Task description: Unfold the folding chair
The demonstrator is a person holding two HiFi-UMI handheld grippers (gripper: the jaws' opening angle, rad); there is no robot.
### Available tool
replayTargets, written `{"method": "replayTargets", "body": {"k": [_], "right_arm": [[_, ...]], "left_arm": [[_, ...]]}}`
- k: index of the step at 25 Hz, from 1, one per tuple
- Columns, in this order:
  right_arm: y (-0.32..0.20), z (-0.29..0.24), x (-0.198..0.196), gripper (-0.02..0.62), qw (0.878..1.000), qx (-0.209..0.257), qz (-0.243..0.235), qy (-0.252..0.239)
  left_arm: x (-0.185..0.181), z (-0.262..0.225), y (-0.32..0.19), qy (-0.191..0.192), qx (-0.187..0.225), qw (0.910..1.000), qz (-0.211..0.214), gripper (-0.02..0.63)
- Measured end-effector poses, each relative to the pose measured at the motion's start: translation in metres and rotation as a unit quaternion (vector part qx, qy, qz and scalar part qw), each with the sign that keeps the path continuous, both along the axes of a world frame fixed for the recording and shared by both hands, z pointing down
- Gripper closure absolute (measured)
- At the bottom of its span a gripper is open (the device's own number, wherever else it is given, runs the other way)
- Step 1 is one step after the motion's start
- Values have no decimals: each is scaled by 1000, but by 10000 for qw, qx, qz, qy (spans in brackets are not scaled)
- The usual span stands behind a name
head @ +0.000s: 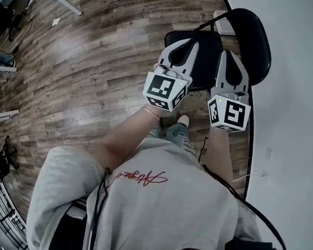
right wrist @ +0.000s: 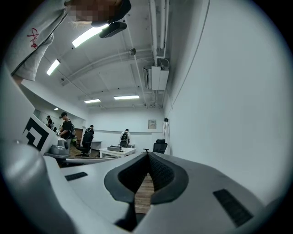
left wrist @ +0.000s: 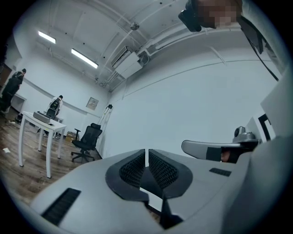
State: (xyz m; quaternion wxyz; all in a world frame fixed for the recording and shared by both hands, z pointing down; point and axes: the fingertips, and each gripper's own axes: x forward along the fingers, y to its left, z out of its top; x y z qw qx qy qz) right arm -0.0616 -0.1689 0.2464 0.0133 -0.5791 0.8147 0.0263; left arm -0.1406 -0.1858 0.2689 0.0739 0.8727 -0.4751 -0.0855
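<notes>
Left claw [head: 191, 43], right claw [head: 225, 53]: both clenched, empty, above folding chair [head: 255, 40] at one o'clock. Advised: confirm seat [head: 205, 63] fully down.

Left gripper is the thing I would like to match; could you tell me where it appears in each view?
Head view: left gripper at upper centre, in front of the chair.
Left gripper view: bottom centre, its own jaws together with nothing between them.
Right gripper view: lower left, seen from the side with its marker cube.
Shared landmark: the white wall, seen in all three views.
</notes>
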Motion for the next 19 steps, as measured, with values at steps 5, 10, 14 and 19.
{"method": "replayTargets", "body": {"k": [5, 10, 14, 19], "right_arm": [[3, -13, -8, 578, 9999, 99, -20, 76], [8, -15, -11, 578, 9998, 147, 19, 117], [4, -17, -16, 579, 9998, 132, 38, 164], [7, -14, -26, 578, 9998, 88, 53, 161]], "left_arm": [[-4, -14, -1, 34, 130, 9999, 21, 571], [-7, -16, 2, 78, 157, 9998, 15, 571], [-10, -16, 0, 82, 129, 9999, 38, 571], [-16, -15, 3, 80, 131, 9998, 99, 571]]}}
